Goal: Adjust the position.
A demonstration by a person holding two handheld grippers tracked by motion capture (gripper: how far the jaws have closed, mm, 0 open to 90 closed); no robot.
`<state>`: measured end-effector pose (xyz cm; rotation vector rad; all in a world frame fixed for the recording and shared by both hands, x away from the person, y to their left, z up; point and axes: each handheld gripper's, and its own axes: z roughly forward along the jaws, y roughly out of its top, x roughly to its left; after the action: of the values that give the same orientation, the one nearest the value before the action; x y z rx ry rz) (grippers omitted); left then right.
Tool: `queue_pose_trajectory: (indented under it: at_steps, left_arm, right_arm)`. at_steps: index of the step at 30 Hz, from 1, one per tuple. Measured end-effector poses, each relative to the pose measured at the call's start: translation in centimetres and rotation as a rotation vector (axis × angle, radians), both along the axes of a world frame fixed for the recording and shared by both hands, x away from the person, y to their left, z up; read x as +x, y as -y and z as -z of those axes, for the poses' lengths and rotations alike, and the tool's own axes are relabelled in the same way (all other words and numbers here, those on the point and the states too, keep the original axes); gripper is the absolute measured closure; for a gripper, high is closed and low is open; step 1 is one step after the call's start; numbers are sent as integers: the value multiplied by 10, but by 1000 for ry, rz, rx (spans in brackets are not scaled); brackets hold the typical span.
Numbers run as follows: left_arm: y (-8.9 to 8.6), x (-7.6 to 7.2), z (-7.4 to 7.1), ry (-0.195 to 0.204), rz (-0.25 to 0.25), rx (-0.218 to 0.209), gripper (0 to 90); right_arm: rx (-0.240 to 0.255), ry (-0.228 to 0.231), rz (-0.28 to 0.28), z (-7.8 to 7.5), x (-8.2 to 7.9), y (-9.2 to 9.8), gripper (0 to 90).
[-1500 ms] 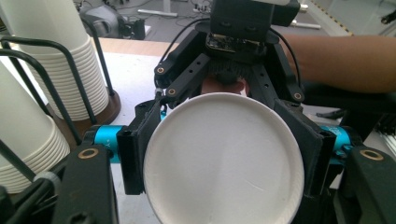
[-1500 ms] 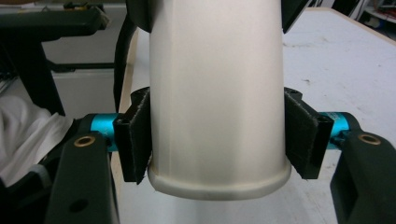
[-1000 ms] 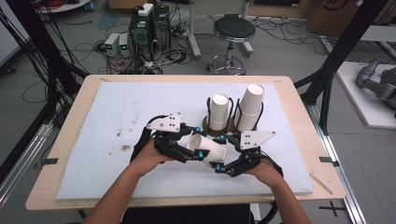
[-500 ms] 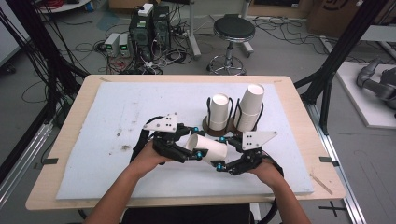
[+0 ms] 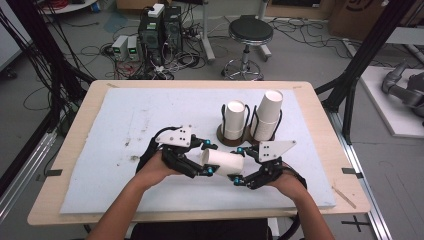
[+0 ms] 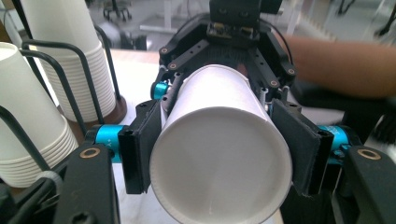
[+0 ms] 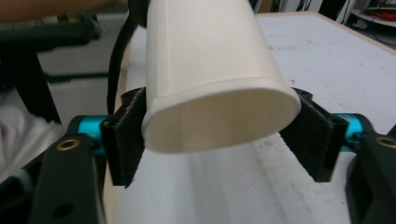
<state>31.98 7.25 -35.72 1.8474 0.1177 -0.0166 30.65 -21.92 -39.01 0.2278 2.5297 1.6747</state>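
Note:
A white paper cup [image 5: 223, 161] lies on its side in the air just above the white mat [image 5: 115, 130], held from both ends. My left gripper [image 5: 206, 158] is shut on its closed-bottom end; in the left gripper view that bottom [image 6: 219, 172] faces the camera between the two black pads. My right gripper [image 5: 240, 168] is shut on the open-mouth end, and in the right gripper view the rim [image 7: 219, 116] sits pinched between the pads. In the left gripper view the right gripper [image 6: 229, 65] clasps the cup's far end.
Two stacks of white paper cups stand upright in black wire holders just beyond the grippers: a shorter one [image 5: 234, 120] and a taller one [image 5: 268, 116], on a brown base [image 5: 220, 135]. The wooden table edge [image 5: 320, 115] runs to the right. The mat's left half holds nothing.
The cup, seen tilted and short between the grippers a second ago, now lies level and shows its full length. Both hands have shifted slightly toward the near edge.

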Motion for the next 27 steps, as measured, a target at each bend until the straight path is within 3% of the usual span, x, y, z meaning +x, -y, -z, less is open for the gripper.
queue_pose_trajectory:
  at_steps: [3, 7, 12, 15, 18, 22, 25, 27]
  left_arm:
    - [-4, 3, 5, -27, -21, -64, 359]
    - [-8, 4, 9, -54, -20, -152, 359]
    - [-6, 4, 11, -55, 0, -141, 359]
    - [-3, 3, 13, -55, 13, -145, 359]
    - [-3, 2, 14, -55, 22, -143, 362]
    - [-2, -1, 14, -50, 21, -96, 354]
    - [0, -6, 11, 10, -26, 2, 245]
    - [0, -8, 7, 54, -23, 46, 227]
  right_arm:
    - [50, -16, 34, 0, 1, 1, 202]
    - [95, -42, 48, 1, 1, 3, 202]
    - [128, -46, 40, 1, 1, 3, 202]
    - [120, -49, 20, 1, 1, 2, 205]
    - [108, -25, -12, 1, 0, 2, 272]
    - [86, -6, -34, 0, -1, 3, 303]
    - [75, -7, -43, 1, -1, 3, 309]
    - [53, 1, -49, 1, -1, 2, 309]
